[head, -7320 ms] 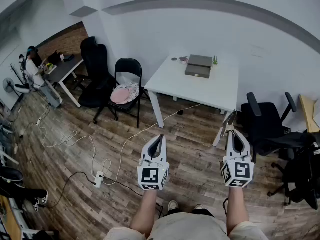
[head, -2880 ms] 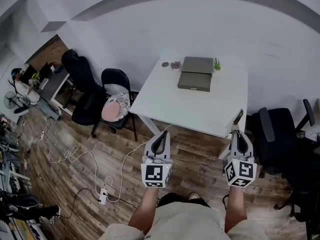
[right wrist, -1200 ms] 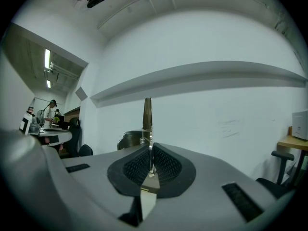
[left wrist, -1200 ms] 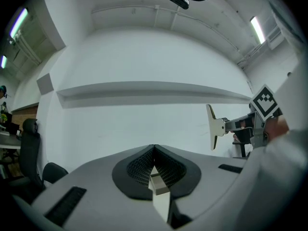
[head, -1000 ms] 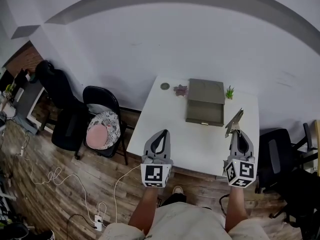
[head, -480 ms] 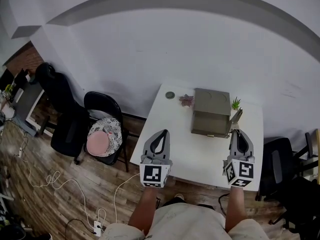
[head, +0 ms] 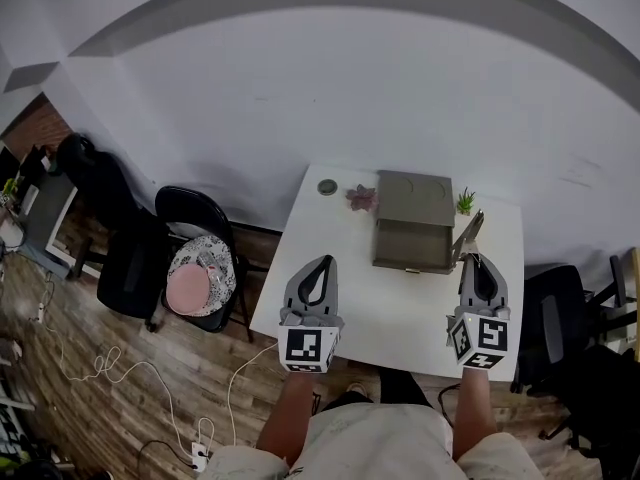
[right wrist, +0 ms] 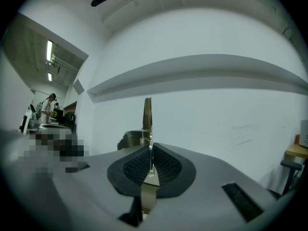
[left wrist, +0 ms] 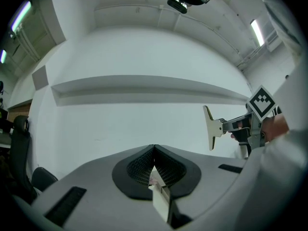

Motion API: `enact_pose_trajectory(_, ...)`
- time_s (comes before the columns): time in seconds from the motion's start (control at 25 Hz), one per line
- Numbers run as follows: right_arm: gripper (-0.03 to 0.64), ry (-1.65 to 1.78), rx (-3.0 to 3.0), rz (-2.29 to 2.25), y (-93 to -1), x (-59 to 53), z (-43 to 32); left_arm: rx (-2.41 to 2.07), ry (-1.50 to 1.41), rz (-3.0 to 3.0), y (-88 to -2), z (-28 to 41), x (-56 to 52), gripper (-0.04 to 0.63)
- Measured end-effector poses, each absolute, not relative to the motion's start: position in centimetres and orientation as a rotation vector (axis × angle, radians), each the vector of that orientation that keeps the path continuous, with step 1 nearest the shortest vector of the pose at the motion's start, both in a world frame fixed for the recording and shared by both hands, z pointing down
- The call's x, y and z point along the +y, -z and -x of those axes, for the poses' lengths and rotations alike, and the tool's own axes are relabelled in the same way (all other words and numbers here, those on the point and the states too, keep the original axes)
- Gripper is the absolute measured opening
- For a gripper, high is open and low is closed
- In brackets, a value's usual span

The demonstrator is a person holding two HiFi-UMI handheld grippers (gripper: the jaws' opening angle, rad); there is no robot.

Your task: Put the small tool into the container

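At the far left of the head view, a white cable point(head: 100, 366) is seen lying on the wooden floor point(head: 150, 388), beside a black office chair point(head: 125, 263). Next to it, a black folding chair point(head: 195, 218) is seen with a round pink cushion point(head: 190, 286) on its seat. A white worktop point(head: 400, 303) is set against the wall to the right of that chair.

The left tool point(head: 321, 262) is held over the near left part of the worktop. In the left gripper view, the left tool point(left wrist: 154, 150) is shown clenched, with its dark ribbed pads meeting and nothing grasped between them.

Along the back of the worktop, a small round disc point(head: 327, 187) and a purplish object point(head: 361, 198) are seen. To their right, the grey container point(head: 412, 220) is placed. A small green plant point(head: 465, 203) stands just beside its far right corner.

The right tool point(head: 472, 261) is held over the right part of the worktop, near the container's right side. A small flat implement point(head: 468, 236) is grasped in it and juts beyond the jaw tips; it lies outside the container. In the right gripper view, the right tool point(right wrist: 150, 153) is shown clamped on the thin blade of the implement point(right wrist: 147, 114), which is seen edge-on and upright. In the left gripper view, the same implement point(left wrist: 210, 127) is seen as a pale flat blade in front of the right tool point(left wrist: 225, 127).

At the far right, another black office chair point(head: 555, 318) is seen beside the worktop.
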State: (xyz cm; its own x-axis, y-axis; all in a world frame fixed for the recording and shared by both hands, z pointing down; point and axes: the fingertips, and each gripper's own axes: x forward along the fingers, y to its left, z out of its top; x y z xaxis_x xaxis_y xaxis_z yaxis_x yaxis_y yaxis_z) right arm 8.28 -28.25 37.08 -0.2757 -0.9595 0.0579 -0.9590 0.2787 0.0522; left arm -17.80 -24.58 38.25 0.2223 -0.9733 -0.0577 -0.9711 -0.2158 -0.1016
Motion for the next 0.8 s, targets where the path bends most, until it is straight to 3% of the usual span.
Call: enact_pose_trajectory(0.8, 0.015, 0.000, -2.444, -1.873, -37.2, -36.7, -13.6, 1.848, 0.038, 2.329, -37.5, 12.3, -34.2, 0.006)
